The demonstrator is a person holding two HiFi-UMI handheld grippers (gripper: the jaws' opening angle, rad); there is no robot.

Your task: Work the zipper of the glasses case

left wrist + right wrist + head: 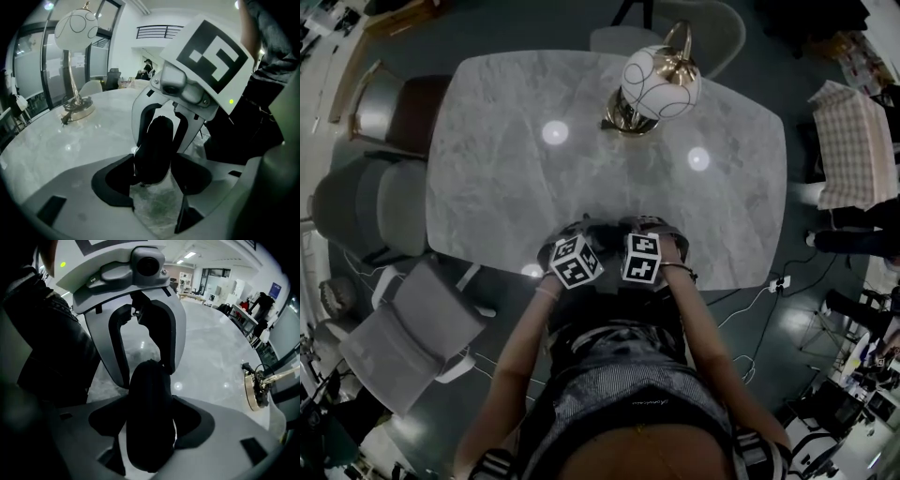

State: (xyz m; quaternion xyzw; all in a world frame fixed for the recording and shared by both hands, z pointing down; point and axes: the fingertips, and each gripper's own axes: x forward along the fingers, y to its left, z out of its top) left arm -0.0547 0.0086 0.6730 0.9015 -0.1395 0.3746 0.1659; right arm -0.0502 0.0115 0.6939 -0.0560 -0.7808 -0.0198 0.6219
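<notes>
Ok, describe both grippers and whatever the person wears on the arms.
Both the left gripper and right gripper are pale-grey shells with black pads and a white cube of black square markers. Each shows a green light. Forearms are bare; a dark bracelet circles the right wrist.

Glossy marble-look table [487, 187], matt black glasses case [147, 423], shiny brass-look lamp base [77, 111].

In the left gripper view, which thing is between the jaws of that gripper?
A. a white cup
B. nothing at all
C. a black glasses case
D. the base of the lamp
C: the dark, rounded glasses case fills the gap between the jaws of the left gripper; the lamp stands far off on the table.
</notes>
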